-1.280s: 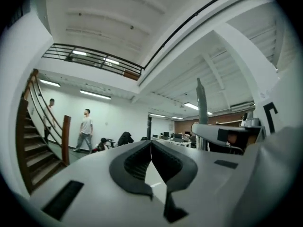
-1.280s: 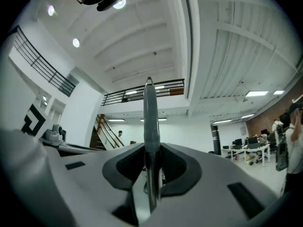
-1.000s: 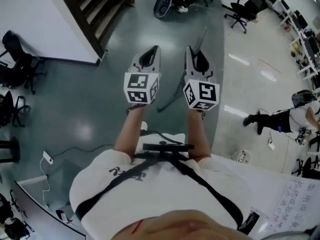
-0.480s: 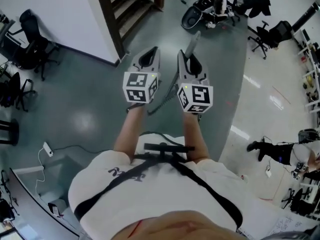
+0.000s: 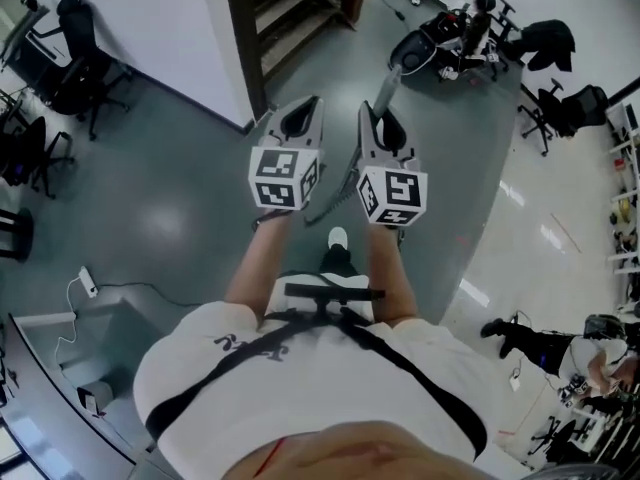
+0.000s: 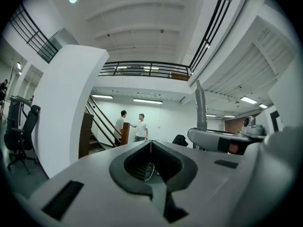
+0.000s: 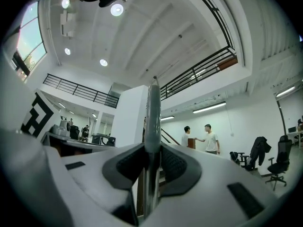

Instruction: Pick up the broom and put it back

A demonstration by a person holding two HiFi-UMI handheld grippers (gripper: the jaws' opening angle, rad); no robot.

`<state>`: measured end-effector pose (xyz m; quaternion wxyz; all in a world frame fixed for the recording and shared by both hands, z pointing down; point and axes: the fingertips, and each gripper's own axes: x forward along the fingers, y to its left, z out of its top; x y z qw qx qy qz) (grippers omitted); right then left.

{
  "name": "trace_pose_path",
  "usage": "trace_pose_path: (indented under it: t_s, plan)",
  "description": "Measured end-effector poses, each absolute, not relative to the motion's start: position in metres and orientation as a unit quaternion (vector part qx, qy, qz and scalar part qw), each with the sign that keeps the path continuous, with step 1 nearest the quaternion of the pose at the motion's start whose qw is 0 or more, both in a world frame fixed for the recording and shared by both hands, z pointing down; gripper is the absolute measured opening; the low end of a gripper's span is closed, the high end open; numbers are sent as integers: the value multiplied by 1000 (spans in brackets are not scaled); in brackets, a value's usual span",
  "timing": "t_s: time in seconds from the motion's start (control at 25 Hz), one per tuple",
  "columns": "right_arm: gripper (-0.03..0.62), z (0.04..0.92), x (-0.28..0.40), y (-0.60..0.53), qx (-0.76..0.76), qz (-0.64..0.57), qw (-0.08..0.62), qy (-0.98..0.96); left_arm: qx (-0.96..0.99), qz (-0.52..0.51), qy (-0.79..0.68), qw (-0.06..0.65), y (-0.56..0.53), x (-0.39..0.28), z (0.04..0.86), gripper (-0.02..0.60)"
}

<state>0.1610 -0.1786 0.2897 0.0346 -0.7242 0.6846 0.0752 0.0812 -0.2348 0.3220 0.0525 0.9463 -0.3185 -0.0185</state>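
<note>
Looks like the carry-it-back step to me: right gripper [image 5: 380, 114] is clamped on the broom [image 5: 386, 84], its grey handle poking toward the top middle of the frame by the staircase [image 5: 290, 13], left gripper [image 5: 300, 110] pinched together on nothing, so next it needs its storage spot found and a steady set-down.
</note>
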Motion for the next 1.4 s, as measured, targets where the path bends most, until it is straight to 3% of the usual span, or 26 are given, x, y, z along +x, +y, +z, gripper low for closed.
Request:
trace_pose_path:
  t_s: [0.6,1.4]
  plan:
    - [98,263,236,-382,-601,82,68,793,886,-28,-463,21,-411,134,300,12]
    - [98,381,170,-629,-548,-15,-13,836,860,-22,-507,60,-633,65,380,12]
